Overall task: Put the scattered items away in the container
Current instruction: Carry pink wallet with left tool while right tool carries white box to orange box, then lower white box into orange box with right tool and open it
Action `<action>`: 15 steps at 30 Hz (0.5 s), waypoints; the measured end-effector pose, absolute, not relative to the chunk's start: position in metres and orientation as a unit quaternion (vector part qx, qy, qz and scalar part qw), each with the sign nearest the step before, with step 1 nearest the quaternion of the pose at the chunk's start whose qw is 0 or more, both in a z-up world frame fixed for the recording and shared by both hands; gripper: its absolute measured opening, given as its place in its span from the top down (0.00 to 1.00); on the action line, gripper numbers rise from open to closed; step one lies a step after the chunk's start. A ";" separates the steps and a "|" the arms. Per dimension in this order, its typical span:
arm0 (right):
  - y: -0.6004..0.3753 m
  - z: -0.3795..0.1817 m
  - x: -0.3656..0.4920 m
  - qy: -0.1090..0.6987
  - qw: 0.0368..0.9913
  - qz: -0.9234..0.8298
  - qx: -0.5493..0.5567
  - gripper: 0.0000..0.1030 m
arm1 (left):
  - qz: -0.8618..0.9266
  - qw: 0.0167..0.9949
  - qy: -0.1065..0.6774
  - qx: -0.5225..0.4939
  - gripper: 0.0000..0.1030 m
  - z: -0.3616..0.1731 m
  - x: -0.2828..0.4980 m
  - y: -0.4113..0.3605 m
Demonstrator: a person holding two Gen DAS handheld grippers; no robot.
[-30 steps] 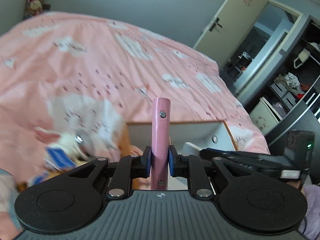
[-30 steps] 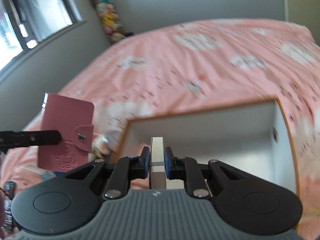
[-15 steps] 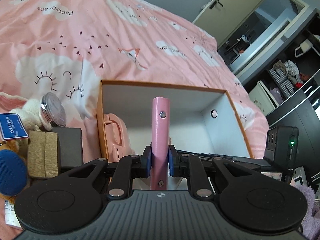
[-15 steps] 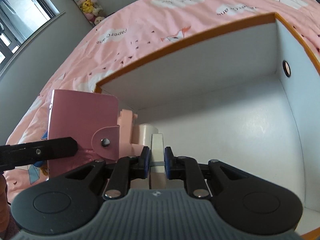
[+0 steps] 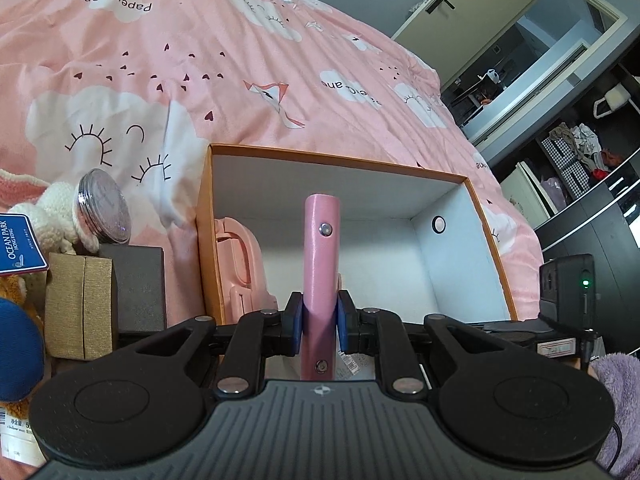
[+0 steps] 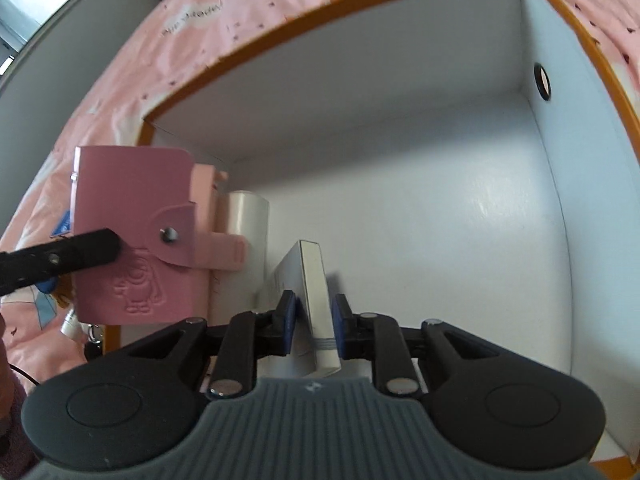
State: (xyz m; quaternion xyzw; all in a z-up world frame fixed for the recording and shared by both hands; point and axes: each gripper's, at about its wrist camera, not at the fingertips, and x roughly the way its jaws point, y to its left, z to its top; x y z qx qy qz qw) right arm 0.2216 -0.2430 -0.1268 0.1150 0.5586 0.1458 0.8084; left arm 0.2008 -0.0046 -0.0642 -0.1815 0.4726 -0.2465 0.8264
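Note:
My left gripper (image 5: 319,316) is shut on a pink snap-button card wallet (image 5: 320,264), held edge-on above the near side of the orange-rimmed white box (image 5: 340,160). The wallet also shows in the right wrist view (image 6: 136,232), over the box's left wall. My right gripper (image 6: 314,320) is low inside the box (image 6: 400,152); its jaws stand slightly apart around a small white carton (image 6: 316,300) that leans left, with a gap on each side. A pink case (image 5: 236,264) and a translucent roll (image 6: 244,240) lie in the box's left part.
Left of the box on the pink bed cover (image 5: 240,60) lie a gold box (image 5: 80,304), a dark box (image 5: 136,284), a round silver tin (image 5: 106,212), a white plush (image 5: 52,216), a blue tag (image 5: 18,248) and a blue round thing (image 5: 16,344). Shelves (image 5: 580,152) stand at right.
Both grippers have moved down and forward toward the box. The right gripper has gone deep inside it and its jaws have parted from the white carton, which now leans.

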 end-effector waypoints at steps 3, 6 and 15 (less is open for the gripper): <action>-0.238 -0.132 0.228 0.575 0.799 0.143 0.100 0.75 | -0.247 0.826 0.474 -0.180 0.81 -0.065 0.203 -0.006; -0.230 -0.136 0.231 0.590 0.790 0.143 0.080 0.73 | -0.246 0.825 0.476 -0.179 0.81 -0.066 0.204 -0.007; -0.208 -0.144 0.233 0.629 0.764 0.143 -0.012 0.81 | -0.245 0.825 0.478 -0.177 0.81 -0.067 0.206 -0.012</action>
